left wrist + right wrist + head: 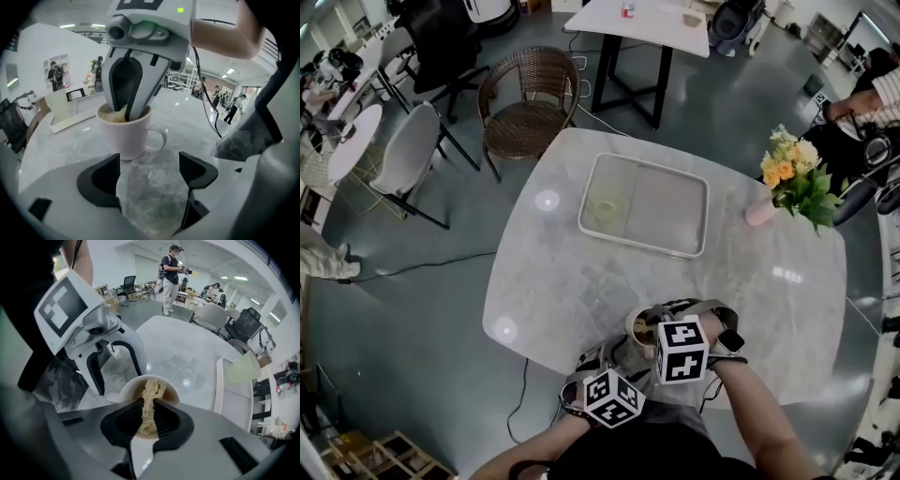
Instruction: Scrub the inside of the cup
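A white cup point(637, 327) with a handle stands upright near the table's front edge. My right gripper point(654, 336) points steeply down into it, shut on a beige fibrous scrubber point(149, 399) that hangs into the brown-stained inside of the cup point(169, 389). From the left gripper view, the right gripper point(124, 108) has its tips inside the cup point(123, 138), and the handle point(160, 138) points right. My left gripper point(149, 165) is open just in front of the cup, apart from it, with only bare table between its jaws. It also shows as the left gripper point(121, 380) beside the cup.
A white tray point(705, 202) holding a pale green object point(602, 209) lies mid-table behind the cup. A pink vase point(759, 213) of flowers point(795, 180) stands at the right. A wicker chair point(525, 94) and other chairs stand beyond the table's far edge. People stand in the room.
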`<state>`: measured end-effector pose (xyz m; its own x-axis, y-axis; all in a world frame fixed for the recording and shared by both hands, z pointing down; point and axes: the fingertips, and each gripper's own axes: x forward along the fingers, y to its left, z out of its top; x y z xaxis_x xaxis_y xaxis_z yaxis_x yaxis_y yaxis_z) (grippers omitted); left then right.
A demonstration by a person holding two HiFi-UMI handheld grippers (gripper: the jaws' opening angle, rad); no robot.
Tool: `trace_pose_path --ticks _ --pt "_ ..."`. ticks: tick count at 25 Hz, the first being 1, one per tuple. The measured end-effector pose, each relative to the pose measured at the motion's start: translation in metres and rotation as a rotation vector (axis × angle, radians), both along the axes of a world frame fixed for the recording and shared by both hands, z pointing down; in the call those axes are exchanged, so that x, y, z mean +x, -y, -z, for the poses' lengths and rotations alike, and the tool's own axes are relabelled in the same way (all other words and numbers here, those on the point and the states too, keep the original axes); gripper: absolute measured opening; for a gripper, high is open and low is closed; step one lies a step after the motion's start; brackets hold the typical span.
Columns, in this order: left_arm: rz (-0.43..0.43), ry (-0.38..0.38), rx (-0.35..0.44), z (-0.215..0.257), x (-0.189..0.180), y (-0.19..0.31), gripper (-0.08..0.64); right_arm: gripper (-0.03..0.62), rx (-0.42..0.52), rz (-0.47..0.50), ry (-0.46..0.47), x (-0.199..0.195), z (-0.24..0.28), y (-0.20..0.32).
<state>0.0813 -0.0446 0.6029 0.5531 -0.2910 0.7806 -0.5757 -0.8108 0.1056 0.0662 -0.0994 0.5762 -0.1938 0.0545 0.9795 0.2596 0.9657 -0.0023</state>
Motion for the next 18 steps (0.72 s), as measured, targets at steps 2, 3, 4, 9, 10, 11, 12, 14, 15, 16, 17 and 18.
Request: trace_pose_path --ticks 2,3,4,9,10,11,12,14,15,16,17,18 --pt "0.054 0.035 0.001 0.001 0.004 0.005 0.388 0.06 -0.037 -0.046 -0.008 -0.001 0.0 -0.002" --pt "0.085 0.057 0.015 0.002 0.003 0.01 0.388 0.06 -0.063 -0.078 -0.008 0.0 0.001 -0.003" --pt "0.117 0.075 0.034 0.002 0.001 0.016 0.388 0.06 -0.091 -0.111 -0.005 0.0 0.002 -0.004" --pt "0.127 0.099 0.073 0.003 -0.009 0.029 0.396 0.06 -0.195 -0.249 0.058 0.0 0.019 -0.003" --pt "0.11 0.106 0.084 0.004 -0.012 0.03 0.397 0.06 -0.206 -0.266 0.076 0.001 0.025 -0.002" --pt "0.09 0.114 0.097 0.004 -0.015 0.032 0.396 0.06 -0.214 -0.276 0.094 0.0 0.03 -0.001" --pt "0.069 0.123 0.111 0.004 -0.019 0.034 0.396 0.06 -0.218 -0.282 0.112 0.0 0.035 0.001" --pt "0.019 0.139 0.141 0.006 -0.024 0.039 0.396 0.06 -0.219 -0.287 0.143 0.0 0.045 0.003" --pt "-0.006 0.149 0.155 0.006 -0.027 0.041 0.396 0.06 -0.218 -0.288 0.155 0.0 0.049 0.003" --pt "-0.031 0.161 0.168 0.007 -0.029 0.043 0.396 0.06 -0.215 -0.289 0.165 0.0 0.052 0.004" --pt "-0.051 0.174 0.182 0.007 -0.032 0.046 0.396 0.06 -0.213 -0.29 0.174 0.0 0.055 0.004" --pt "-0.067 0.19 0.197 0.008 -0.034 0.049 0.396 0.06 -0.211 -0.293 0.182 0.0 0.058 0.004"
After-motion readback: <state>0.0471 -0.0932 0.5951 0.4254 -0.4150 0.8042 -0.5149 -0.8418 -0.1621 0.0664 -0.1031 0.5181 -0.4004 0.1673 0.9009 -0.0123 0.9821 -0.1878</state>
